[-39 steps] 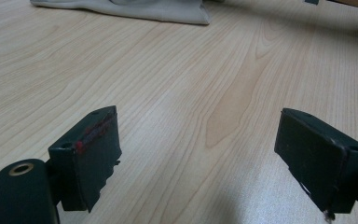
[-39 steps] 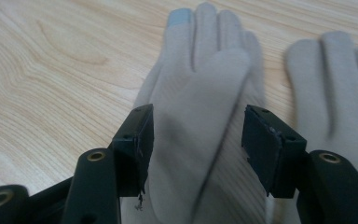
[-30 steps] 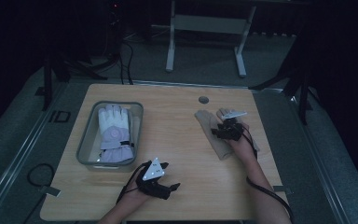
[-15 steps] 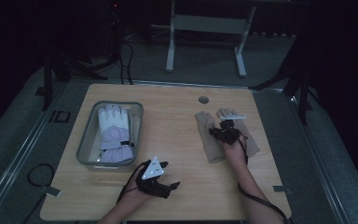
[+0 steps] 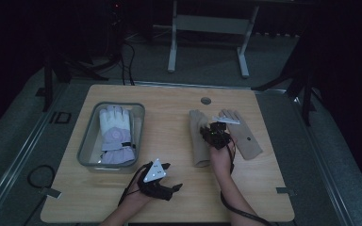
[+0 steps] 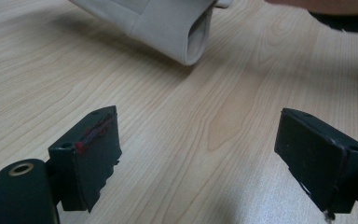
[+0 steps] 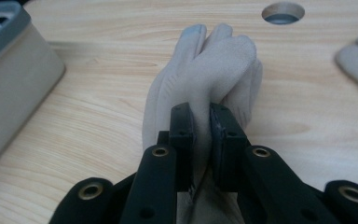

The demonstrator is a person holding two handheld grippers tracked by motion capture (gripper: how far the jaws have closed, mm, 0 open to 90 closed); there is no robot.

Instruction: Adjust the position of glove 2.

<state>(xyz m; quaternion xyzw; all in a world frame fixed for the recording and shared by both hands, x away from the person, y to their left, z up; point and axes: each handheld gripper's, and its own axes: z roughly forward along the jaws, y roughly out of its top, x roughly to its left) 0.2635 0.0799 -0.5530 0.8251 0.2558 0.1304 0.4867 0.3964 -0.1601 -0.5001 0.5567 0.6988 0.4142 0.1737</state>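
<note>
Beige glove (image 5: pixel 199 139) is what I'm working on, but going across from the left: grey tray (image 5: pixel 86 149) sits on the left half of the wooden table (image 5: pixel 169 122) with a white and lilac glove (image 5: pixel 115 134) lying flat inside it, fingers pointing to the far edge. Just beside the tray's near right corner my left gripper (image 5: pixel 174 187) rests low by the table's near edge, jaws spread wide with nothing between them; in the left gripper view I just see bare wood between the two black pads (image 6: pixel 93 154), and the open cuff of the beige glove a bit further off. Around the middle of the table is that glove, and my right gripper (image 5: pixel 212 132) has just been closing on it. In the right gripper view the jaws are pinched narrow on a fold of the fabric, with the glove's fingers bunched up beyond them. A second beige glove (image 5: pixel 242 136) lies flat just to the right of that hand, and a round hole (image 5: pixel 206 100) sits in the tabletop near the far edge
</note>
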